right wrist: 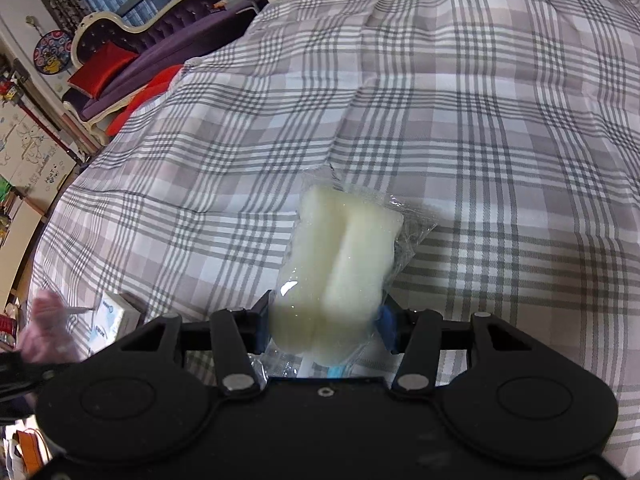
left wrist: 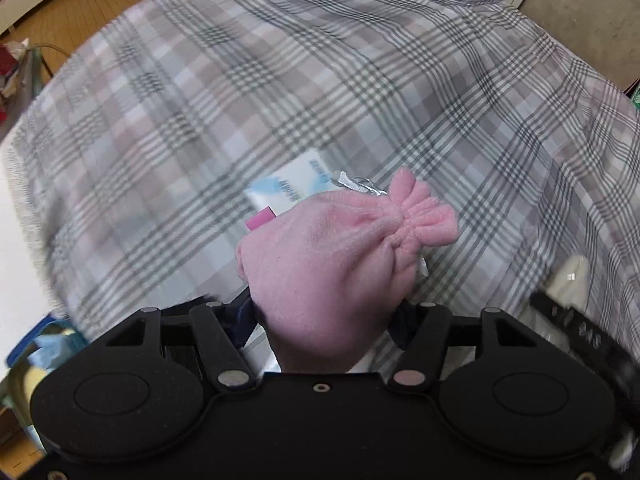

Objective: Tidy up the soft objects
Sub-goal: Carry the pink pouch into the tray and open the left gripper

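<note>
A pink fleece pouch (left wrist: 328, 264) with a gathered, ruffled end fills the jaws of my left gripper (left wrist: 324, 316), which is shut on it above the plaid bed cover (left wrist: 280, 100). Beneath the pouch lie a white and blue tissue pack (left wrist: 288, 188) and a small silver foil wrapper (left wrist: 356, 183). My right gripper (right wrist: 326, 326) is shut on a pale sponge in a clear plastic bag (right wrist: 340, 264). In the right wrist view the pink pouch (right wrist: 44, 332) shows blurred at the lower left, beside the tissue pack (right wrist: 112, 316).
The plaid cover (right wrist: 440, 120) spreads over the whole bed. A blue-rimmed container (left wrist: 36, 356) with blue and yellow items sits at the lower left. A purple chaise with red cushions (right wrist: 120, 64) stands beyond the bed. Wooden floor (left wrist: 100, 4) shows at the top left.
</note>
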Available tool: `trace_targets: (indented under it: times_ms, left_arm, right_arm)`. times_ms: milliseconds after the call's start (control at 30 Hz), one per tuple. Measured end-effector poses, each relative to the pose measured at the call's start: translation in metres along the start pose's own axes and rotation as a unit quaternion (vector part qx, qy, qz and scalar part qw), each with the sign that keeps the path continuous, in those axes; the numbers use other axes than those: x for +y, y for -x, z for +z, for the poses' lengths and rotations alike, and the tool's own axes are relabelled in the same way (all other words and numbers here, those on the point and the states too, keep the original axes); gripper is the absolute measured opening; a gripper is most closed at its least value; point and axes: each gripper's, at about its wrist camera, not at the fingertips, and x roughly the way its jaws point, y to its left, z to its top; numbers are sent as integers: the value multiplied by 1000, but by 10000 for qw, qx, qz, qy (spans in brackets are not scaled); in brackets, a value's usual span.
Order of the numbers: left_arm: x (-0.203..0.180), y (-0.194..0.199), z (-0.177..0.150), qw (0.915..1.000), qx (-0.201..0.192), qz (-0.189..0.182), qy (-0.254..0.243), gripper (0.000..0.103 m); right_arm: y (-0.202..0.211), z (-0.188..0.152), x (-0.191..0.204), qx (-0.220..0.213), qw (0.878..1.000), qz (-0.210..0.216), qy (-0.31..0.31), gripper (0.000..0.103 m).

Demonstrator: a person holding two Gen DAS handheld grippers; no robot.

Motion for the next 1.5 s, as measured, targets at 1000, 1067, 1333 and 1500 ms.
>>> trace_targets:
  times_ms: [1000, 1067, 1333, 1500]
  left_arm:
    - [280, 12, -139, 9786, 325, 1302, 1559, 58]
    - [285, 12, -140, 9786, 256, 1360, 1521, 56]
    - [299, 22, -143, 9817, 33, 875, 1689, 56]
    - [299, 28, -148, 9817, -137, 877, 1683, 58]
  right_arm:
    - [-8, -34, 51, -237, 9933, -139, 1124, 50]
    - [-5, -36, 53, -317, 9931, -82, 1129, 50]
    - [14, -51, 68, -939, 9833, 18, 1560, 50]
    - [44, -65, 90, -1231, 9741, 279, 1877, 50]
